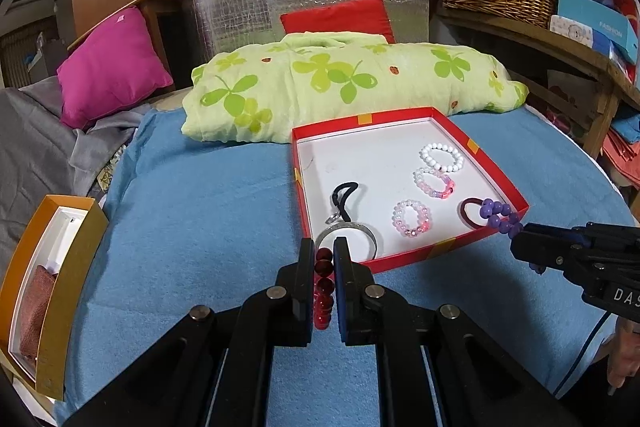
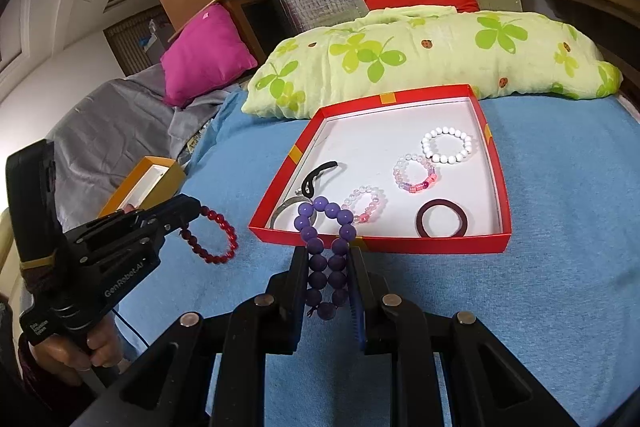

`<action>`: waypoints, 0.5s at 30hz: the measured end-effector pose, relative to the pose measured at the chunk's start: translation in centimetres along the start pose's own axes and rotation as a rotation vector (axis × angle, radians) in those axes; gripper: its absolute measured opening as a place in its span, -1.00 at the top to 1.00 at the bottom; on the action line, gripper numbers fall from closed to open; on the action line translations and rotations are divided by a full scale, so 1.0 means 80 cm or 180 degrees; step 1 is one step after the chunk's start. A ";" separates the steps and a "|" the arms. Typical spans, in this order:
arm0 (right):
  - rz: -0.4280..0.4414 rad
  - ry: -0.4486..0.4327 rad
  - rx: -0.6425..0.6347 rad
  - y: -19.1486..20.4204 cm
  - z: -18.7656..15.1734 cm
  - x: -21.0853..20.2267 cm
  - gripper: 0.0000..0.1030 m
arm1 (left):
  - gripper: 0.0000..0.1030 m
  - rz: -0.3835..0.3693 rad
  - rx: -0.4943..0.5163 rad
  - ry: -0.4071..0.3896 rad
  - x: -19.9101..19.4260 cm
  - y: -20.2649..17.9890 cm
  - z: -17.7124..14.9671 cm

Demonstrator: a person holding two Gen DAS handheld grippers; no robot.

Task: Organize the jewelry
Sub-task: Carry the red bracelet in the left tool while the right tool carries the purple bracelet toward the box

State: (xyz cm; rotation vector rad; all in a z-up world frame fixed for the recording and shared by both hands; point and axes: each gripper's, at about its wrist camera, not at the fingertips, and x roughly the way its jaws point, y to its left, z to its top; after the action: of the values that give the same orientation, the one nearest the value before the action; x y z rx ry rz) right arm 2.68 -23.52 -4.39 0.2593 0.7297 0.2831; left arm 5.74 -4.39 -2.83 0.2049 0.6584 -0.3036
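Left tool (image 1: 323, 259): clamped on red bead bracelet (image 2: 212, 237). Right tool (image 2: 325, 259): clamped on purple bead bracelet (image 2: 326, 251), beside red tray (image 2: 500, 163).

Two black handheld grippers reach forward side by side, each clamped on beads. The left gripper (image 1: 323, 255), fingers nearly parallel with only a narrow gap, pinches a dark red glass-bead bracelet (image 1: 323, 291) edge-on between its pads; from the right wrist view the loop hangs clear of its tip. The right gripper (image 2: 329, 259) squeezes a purple round-bead bracelet (image 2: 326, 251) flat between its fingers, the loop's top rising past the tips. A bare left hand (image 2: 80, 351) grips the left tool's handle from below, fingers curled around it.
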 end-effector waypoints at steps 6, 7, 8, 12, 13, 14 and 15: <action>0.0001 0.0023 0.0004 0.001 0.000 0.005 0.60 | 0.81 0.0003 -0.0042 -0.0008 -0.001 0.007 0.001; 0.0002 0.0024 0.0006 0.001 0.000 0.006 0.60 | 0.81 0.0002 -0.0048 -0.0012 -0.002 0.008 0.001; 0.0011 0.0028 0.0013 0.001 0.000 0.006 0.60 | 0.81 0.0001 -0.0056 -0.0014 -0.002 0.009 0.001; 0.0015 0.0028 0.0015 0.003 0.000 0.008 0.60 | 0.81 -0.0002 -0.0096 -0.0033 -0.004 0.012 0.003; 0.0023 0.0031 0.0024 0.003 0.000 0.008 0.60 | 0.81 -0.0008 -0.0111 -0.0043 -0.005 0.013 0.005; 0.0017 0.0030 0.0015 0.003 0.001 0.008 0.60 | 0.81 -0.0001 -0.0121 -0.0051 -0.005 0.014 0.006; 0.0007 0.0026 0.0009 0.004 0.001 0.009 0.60 | 0.81 0.0010 -0.0129 -0.0057 -0.006 0.014 0.007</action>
State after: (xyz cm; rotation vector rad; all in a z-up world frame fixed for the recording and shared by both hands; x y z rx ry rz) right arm 3.18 -22.99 -4.68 0.2618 0.7378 0.2855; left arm 6.12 -3.38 -2.01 0.1643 0.6461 -0.2884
